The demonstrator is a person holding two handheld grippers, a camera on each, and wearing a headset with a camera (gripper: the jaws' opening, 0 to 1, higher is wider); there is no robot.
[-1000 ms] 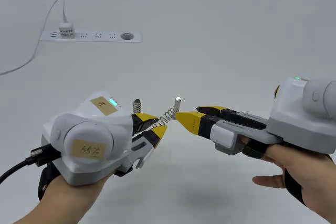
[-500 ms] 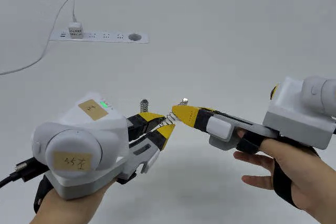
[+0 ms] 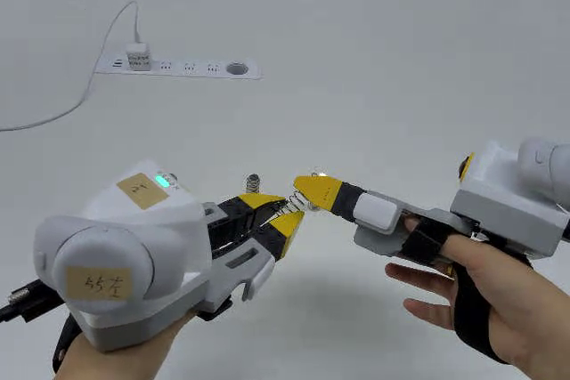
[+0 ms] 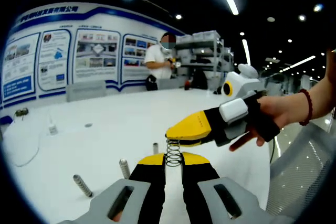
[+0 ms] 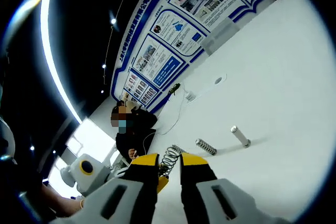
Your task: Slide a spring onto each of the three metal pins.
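White table (image 3: 401,60) runs back to a power strip (image 3: 178,68) plugged in at its far left. Low at the near left, the left gripper (image 3: 283,212) points forward and to the right, the hand under its body. From the right, the right gripper (image 3: 307,189) points left and a little forward, the hand wrapped below it with loose fingertips hanging. The two sets of tips meet almost nose to nose at mid-table. Just beyond them a coiled pin (image 3: 253,182) stands upright, and the right gripper view shows a bare pin (image 5: 240,136) standing near the coiled one. Smallest is the loose spring (image 3: 292,201), off the table and bridged between the grippers. Its near end sits pinched between the left fingers (image 4: 149,160), which are closed down to the coil's width. Its far end is clamped in the right tips, which look shut on it too. Its long axis runs straight out along the left gripper's line into the right one, slanted rather than upright. The pins lie past it, away from the person and to the left of that line. By my reading, one hand must release, then the other must stand the coil vertical over a bare pin. The right gripper seems the nearer to that pin.
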